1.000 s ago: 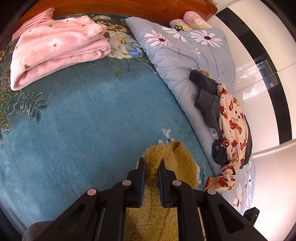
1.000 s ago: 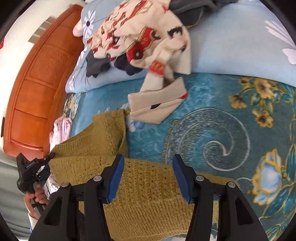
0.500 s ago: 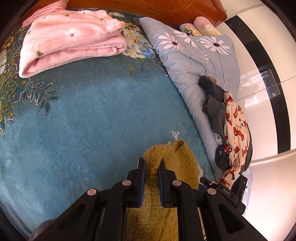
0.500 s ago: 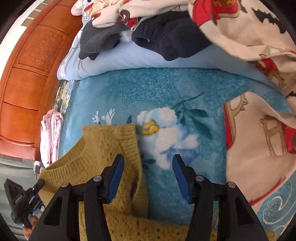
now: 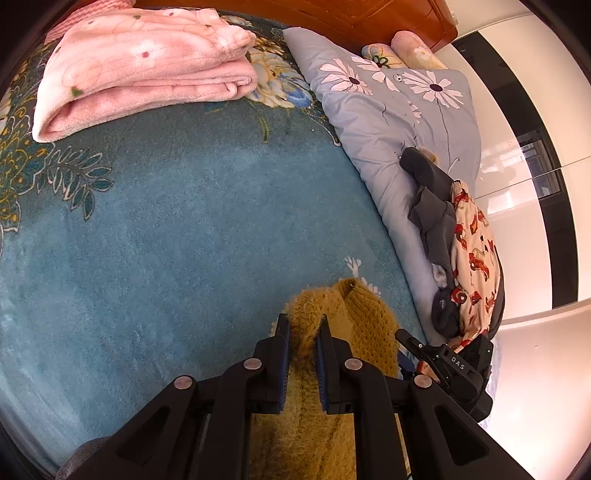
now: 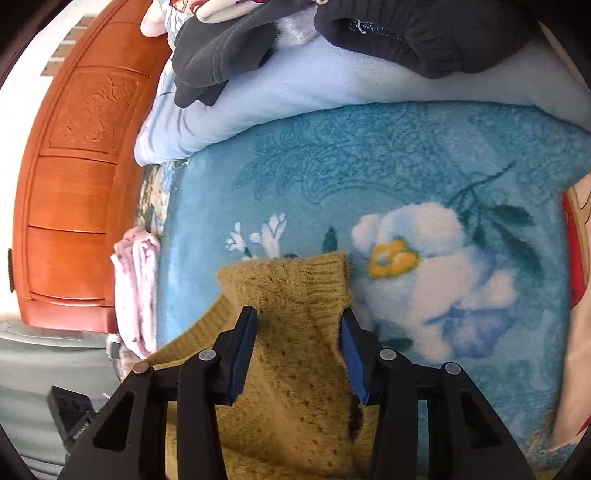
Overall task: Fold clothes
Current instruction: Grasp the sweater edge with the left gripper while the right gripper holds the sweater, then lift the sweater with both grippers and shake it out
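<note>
Knitwear is the matter here: the sweater [image 5: 365, 325] lies on the bed's blue blanket [image 5: 166, 229]. On the left, the left hand-held gripper [image 5: 303, 325] pinches a bunched fold of it; it should hold firm and keep the knit level. Open blanket spreads ahead, ending at a pink blanket [image 5: 140, 70]. On the right, the right hand-held gripper [image 6: 299, 317] stands spread astride the cuff [image 6: 291, 277]; it should close squarely on the ribbing. Dark clothes [image 6: 406, 33] crowd the far edge.

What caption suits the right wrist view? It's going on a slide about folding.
Open right gripper straddles a mustard sweater sleeve on a blue floral blanket.
</note>
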Demonstrator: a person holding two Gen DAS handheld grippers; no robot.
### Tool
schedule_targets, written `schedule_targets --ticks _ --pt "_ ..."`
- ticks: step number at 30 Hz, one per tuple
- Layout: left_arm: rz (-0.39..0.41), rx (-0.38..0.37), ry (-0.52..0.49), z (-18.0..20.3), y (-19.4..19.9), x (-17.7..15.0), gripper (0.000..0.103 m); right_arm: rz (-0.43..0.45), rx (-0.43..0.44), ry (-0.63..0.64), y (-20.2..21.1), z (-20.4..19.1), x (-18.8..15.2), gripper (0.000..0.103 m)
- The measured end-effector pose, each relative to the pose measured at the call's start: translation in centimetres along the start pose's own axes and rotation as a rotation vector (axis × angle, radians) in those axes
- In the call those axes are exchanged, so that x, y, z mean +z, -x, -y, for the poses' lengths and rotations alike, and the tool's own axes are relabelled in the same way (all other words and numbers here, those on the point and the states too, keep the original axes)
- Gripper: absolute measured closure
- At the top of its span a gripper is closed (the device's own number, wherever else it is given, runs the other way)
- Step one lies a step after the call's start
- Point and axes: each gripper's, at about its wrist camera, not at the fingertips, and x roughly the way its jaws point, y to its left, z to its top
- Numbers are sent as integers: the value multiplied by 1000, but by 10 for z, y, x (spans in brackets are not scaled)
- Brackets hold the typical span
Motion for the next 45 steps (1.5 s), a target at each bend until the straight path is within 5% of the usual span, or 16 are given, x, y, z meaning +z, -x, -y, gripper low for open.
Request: schedule_targets --ticks 4,10,17,21,24,31,36,40,45 --pt "-1 -19 17 -4 1 0 90 26 89 -72 1 6 0 65" --pt "-7 -23 19 -5 -1 0 90 55 96 -201 -3 26 3 66" --pt "1 -7 -12 1 0 0 90 56 30 -154 -1 3 7 95" --pt "40 -22 -90 19 13 -3 90 126 92 -89 37 -15 11 96" --pt "83 -105 -94 40 34 5 90 168 136 -22 74 -36 15 96" --pt "318 -265 -270 117 145 45 90 388 315 196 199 -118 24 96" --pt "432 -253 -402 143 189 51 90 571 397 364 288 -160 7 96" --pt "349 -231 -483 145 171 17 90 602 298 300 303 -111 -15 96" --pt "69 -259 -555 149 113 -65 90 638 174 219 322 -50 -42 96"
